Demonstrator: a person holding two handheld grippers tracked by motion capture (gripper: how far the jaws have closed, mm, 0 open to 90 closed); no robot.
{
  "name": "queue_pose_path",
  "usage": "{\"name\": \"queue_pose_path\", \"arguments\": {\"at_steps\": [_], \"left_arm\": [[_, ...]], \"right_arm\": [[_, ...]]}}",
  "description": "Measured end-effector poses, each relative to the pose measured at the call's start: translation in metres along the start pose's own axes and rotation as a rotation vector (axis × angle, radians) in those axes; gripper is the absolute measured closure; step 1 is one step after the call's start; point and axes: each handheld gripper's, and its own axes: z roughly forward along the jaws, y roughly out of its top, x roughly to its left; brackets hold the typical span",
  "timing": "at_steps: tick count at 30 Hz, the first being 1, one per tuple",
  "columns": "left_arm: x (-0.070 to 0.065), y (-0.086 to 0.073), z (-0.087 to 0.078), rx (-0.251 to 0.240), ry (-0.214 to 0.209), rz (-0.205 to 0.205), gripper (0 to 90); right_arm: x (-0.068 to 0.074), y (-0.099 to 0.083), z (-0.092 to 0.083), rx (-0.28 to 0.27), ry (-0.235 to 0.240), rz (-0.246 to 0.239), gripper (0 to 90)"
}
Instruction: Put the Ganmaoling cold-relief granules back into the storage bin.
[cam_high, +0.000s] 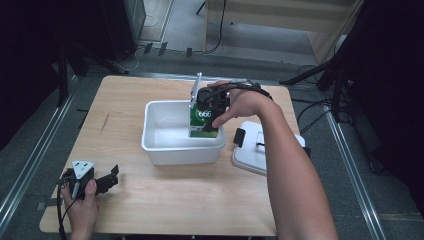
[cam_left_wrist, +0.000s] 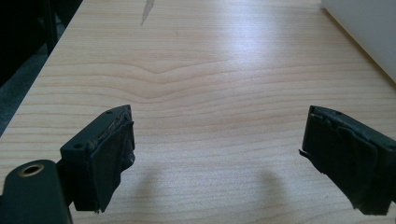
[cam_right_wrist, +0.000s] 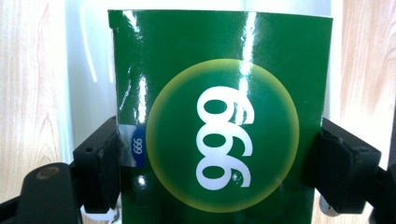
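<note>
A green box with a yellow circle and white "666" on its face stands at the right end of the white plastic tub. My right gripper points down over that end and is shut on the box. In the right gripper view both black pads press the sides of the green box, with the tub's white inside behind it. My left gripper rests low at the table's near left corner. Its jaws stand wide apart over bare wood in the left gripper view, with nothing between them.
A white lid with a black latch lies on the table right of the tub. The tub's white wall shows in the left gripper view's top right corner. The wooden table has open surface in front of the tub.
</note>
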Motion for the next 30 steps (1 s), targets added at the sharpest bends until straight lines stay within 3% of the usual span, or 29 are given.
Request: {"name": "queue_pose_path", "arguments": {"at_steps": [16, 18, 25, 30], "left_arm": [[0.000, 0.000, 0.000, -0.001, -0.001, 0.002, 9.5], [0.000, 0.000, 0.000, -0.002, -0.002, 0.002, 9.5], [-0.001, 0.000, 0.000, -0.002, -0.001, 0.005, 9.5], [-0.001, 0.000, 0.000, -0.002, -0.002, 0.003, 9.6]], "right_arm": [[0.002, -0.001, 0.026, 0.035, -0.002, 0.012, 16.2], [0.001, -0.003, 0.031, 0.034, -0.008, -0.006, 16.2], [0.001, -0.009, 0.042, 0.041, 0.005, 0.023, 16.1], [0.000, -0.010, 0.052, 0.048, 0.005, -0.008, 16.1]]}}
